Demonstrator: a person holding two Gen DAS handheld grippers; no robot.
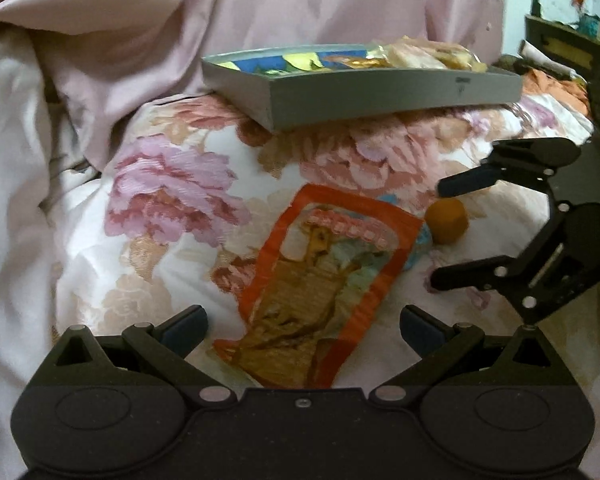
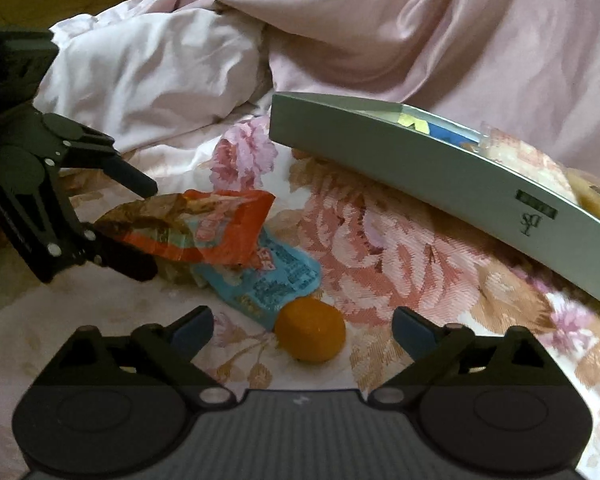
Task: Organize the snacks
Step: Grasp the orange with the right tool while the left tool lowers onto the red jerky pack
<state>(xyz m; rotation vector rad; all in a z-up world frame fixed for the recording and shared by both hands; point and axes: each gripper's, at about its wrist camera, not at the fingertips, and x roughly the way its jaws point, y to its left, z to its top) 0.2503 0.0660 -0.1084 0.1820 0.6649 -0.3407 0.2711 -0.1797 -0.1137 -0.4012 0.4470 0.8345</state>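
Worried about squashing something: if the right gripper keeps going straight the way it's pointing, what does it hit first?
Most likely the small orange snack, lying between the open right gripper's fingers just ahead. The blue packet lies just beyond; depth is uncertain.

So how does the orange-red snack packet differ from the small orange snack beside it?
The orange-red snack packet is flat, crinkled and printed; the small orange snack is a plain, chunky lump. The packet is much larger and overlaps a blue packet; the lump sits on bare bedspread. Both lie outside the grey tray, ungripped.
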